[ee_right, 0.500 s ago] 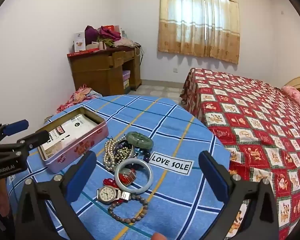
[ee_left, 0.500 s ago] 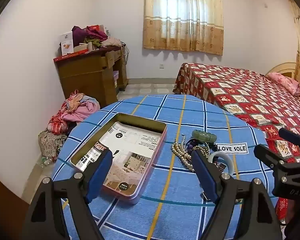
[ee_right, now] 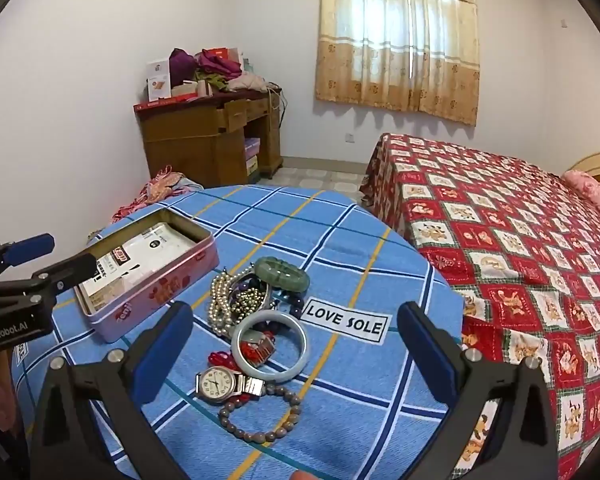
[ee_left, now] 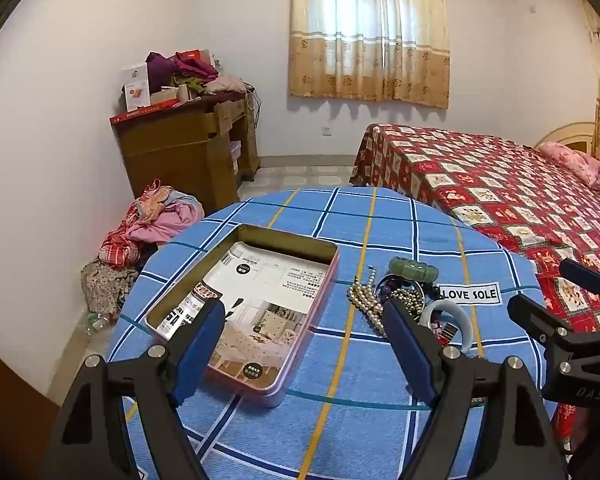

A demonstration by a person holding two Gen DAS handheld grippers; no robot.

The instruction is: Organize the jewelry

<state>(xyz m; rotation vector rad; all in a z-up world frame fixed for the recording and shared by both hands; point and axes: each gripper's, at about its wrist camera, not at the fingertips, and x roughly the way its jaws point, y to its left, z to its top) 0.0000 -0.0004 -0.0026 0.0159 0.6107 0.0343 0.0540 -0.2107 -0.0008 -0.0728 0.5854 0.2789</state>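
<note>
White walls; daylight through a curtained window (ee_left: 368, 32). Left of the window, a wooden desk (ee_left: 188, 148) piled with clothes; right, a bed (ee_right: 500, 216) under a red patterned cover. Pale tiled floor (ee_left: 300, 176) below.

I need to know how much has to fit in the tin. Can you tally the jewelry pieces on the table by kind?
Bangles: 2 (green, pale)
Wristwatch: 1
Brown bead bracelet: 1
Pearl strand: 1
Total told apart: 5. The tangle of dark beads and red bits beside them holds more that I cannot separate. The tin holds only a printed card.
</note>
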